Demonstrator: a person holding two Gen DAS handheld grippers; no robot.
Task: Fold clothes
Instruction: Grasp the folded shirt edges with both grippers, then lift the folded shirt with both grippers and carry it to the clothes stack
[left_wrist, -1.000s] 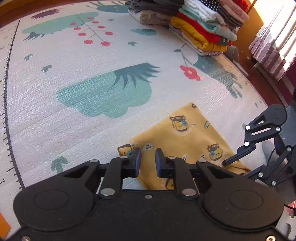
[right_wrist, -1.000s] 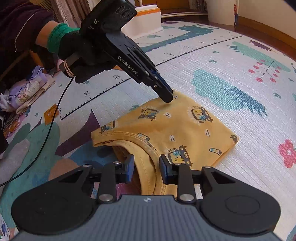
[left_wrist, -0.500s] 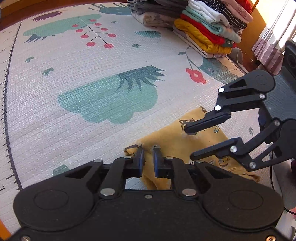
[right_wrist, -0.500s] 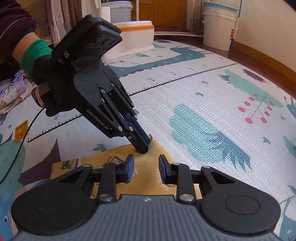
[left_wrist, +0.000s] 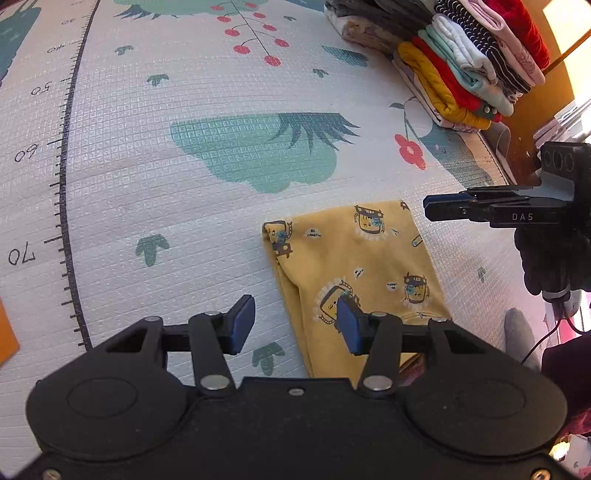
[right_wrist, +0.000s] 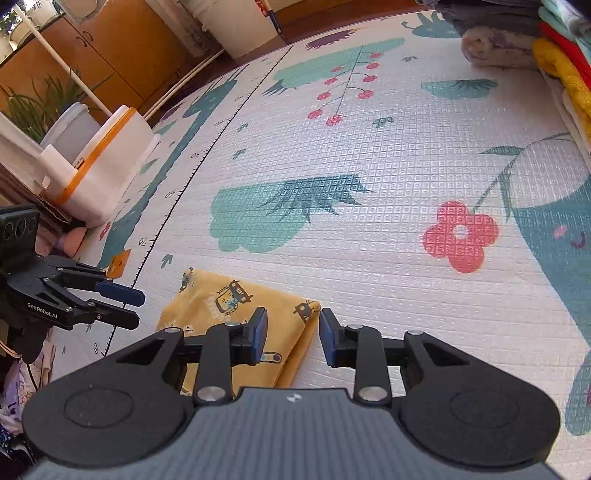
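A yellow garment (left_wrist: 354, 266) with small cartoon prints lies folded flat on the play mat (left_wrist: 184, 166). My left gripper (left_wrist: 295, 325) hovers over its near left edge, open, with nothing between the fingers. The right gripper (left_wrist: 443, 208) shows edge-on at the garment's far right corner, held by a dark-gloved hand (left_wrist: 546, 258). In the right wrist view the right gripper (right_wrist: 291, 336) is open above the yellow garment (right_wrist: 229, 299), whose corner lies under its left finger. The left gripper (right_wrist: 122, 306) stands open to the left of the cloth.
A tall stack of folded clothes (left_wrist: 469, 62) sits at the mat's far right; its edge (right_wrist: 561, 55) shows top right. A white tub with an orange rim (right_wrist: 103, 166) stands off the mat's left. Unfolded clothes (right_wrist: 14, 387) lie near left. An orange tag (right_wrist: 118, 262) sits by the ruler line.
The left gripper has opened and let go of the garment's edge, and both grippers have drawn back. The garment now lies folded into a narrower shape.
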